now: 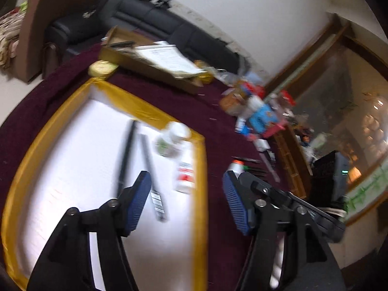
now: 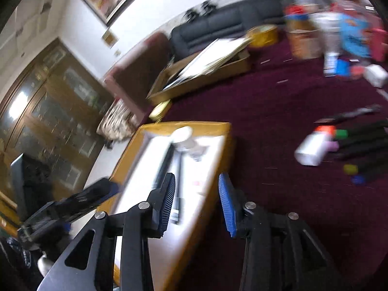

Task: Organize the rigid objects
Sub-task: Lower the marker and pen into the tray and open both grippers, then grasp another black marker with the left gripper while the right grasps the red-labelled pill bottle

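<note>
A white sheet edged with yellow tape lies on the maroon tablecloth. On it lie two dark pens, a white bottle with a green label and a small white box with red print. My left gripper is open and empty above the sheet's right edge. My right gripper is open and empty over the sheet's right edge. A white bottle with an orange cap lies beside several dark markers on the cloth to the right.
A cardboard box with papers and a yellow tin stand at the back. A pile of colourful boxes and bottles crowds the far right. The right gripper's body shows in the left view. A black sofa is behind.
</note>
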`<action>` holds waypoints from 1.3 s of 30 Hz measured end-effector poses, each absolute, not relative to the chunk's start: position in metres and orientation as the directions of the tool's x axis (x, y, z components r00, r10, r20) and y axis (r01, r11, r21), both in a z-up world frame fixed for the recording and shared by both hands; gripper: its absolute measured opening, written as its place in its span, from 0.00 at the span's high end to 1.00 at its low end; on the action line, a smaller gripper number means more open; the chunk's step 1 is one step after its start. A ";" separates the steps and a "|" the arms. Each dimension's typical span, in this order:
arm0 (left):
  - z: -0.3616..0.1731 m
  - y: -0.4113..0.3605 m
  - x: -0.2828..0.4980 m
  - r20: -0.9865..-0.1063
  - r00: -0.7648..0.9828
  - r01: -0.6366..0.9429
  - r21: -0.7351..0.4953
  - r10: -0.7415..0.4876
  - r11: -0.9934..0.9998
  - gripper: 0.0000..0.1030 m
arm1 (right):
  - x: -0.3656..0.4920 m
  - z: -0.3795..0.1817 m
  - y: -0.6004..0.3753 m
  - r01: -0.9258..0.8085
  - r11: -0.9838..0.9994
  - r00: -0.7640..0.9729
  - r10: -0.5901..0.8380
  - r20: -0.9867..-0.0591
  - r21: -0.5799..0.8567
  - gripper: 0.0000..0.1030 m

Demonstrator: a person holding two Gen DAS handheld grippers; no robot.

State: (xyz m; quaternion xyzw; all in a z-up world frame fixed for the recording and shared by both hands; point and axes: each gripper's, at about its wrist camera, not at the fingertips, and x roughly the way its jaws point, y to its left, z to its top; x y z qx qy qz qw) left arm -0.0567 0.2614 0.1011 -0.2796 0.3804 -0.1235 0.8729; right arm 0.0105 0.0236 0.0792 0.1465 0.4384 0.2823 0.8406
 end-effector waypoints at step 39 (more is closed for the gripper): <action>0.034 -0.042 -0.094 -0.789 0.418 0.560 -0.166 -0.450 0.812 0.88 | -0.018 -0.002 -0.291 0.094 0.790 0.716 0.369 -0.593 0.606 0.60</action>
